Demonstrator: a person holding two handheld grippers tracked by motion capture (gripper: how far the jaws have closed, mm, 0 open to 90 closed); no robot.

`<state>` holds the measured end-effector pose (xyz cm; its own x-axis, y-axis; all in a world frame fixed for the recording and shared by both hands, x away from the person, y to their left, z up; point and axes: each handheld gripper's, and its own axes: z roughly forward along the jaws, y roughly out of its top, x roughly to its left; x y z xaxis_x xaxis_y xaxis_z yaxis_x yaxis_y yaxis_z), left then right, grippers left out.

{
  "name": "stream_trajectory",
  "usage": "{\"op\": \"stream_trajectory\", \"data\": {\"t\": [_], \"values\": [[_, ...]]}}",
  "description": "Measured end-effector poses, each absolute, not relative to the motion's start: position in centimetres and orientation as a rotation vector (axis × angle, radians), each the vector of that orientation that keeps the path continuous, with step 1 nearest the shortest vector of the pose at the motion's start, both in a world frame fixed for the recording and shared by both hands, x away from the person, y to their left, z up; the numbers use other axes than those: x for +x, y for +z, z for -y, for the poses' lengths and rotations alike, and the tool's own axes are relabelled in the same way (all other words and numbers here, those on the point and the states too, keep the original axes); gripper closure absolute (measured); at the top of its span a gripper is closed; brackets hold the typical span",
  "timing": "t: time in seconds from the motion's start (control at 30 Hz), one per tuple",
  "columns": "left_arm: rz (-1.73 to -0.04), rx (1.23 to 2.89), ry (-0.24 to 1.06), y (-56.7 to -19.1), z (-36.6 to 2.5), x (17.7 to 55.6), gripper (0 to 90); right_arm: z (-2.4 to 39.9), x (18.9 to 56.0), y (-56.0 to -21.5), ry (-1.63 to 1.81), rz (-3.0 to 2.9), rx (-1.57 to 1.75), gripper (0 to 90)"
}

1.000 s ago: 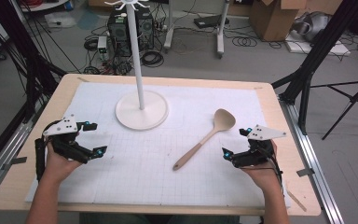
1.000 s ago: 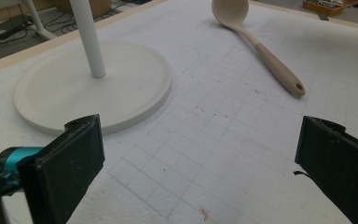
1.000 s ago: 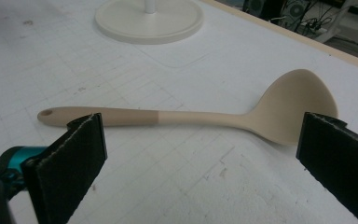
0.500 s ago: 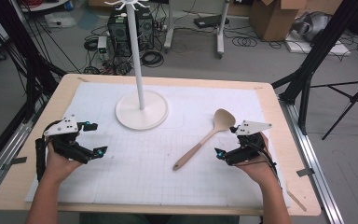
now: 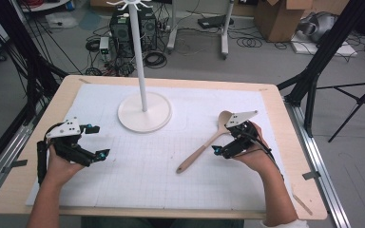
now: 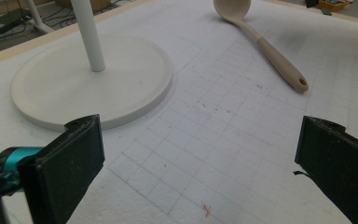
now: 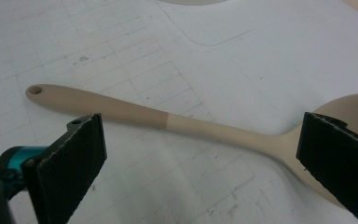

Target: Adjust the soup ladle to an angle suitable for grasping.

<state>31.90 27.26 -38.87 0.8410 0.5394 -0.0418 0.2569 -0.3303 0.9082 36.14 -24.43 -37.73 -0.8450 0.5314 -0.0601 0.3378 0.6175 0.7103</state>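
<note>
A beige wooden spoon (image 5: 203,146) lies slantwise on the white gridded mat (image 5: 138,175), bowl at the far right, handle end towards me. My right gripper (image 5: 223,137) stands open just right of the spoon's neck. In the right gripper view the spoon (image 7: 177,121) runs across between the two black jaws of that gripper (image 7: 203,158), untouched. My left gripper (image 5: 98,140) is open over the mat's left side, nothing between its jaws. The left gripper view looks past that gripper (image 6: 200,177) at the spoon (image 6: 270,49) farther off.
A white stand with a round base (image 5: 144,112) and a tall pole (image 5: 140,61) rises at the mat's far middle; the base (image 6: 93,84) is close ahead of the left gripper. The wooden table edge (image 5: 294,142) borders the mat. Cables and boxes lie on the floor beyond.
My right gripper has moved left and forward until its jaws straddle the spoon. The left gripper and the spoon have stayed put.
</note>
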Motion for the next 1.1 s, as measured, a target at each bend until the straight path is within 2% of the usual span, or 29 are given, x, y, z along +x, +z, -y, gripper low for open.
{"op": "stream_trajectory", "data": {"t": [0.37, 0.63, 0.83, 1.1], "values": [[-0.603, 1.931, 0.327, -39.0, -27.5, 32.0, 1.7, 21.7, 38.2, -37.0, 0.877, -2.719, 0.574, 0.3], [-0.608, 1.931, 0.327, -39.1, -27.5, 32.1, 1.7, 19.6, 39.5, -38.0, 0.754, -2.831, 0.452, 0.3], [-0.609, 1.931, 0.328, -39.1, -27.4, 32.0, 1.6, 18.8, 40.1, -40.0, 0.601, -2.893, 0.406, 0.5], [-0.604, 1.942, 0.326, -39.2, -27.3, 32.1, 1.7, 18.0, 40.7, -40.4, 0.543, -2.937, 0.389, 1.0]]}}
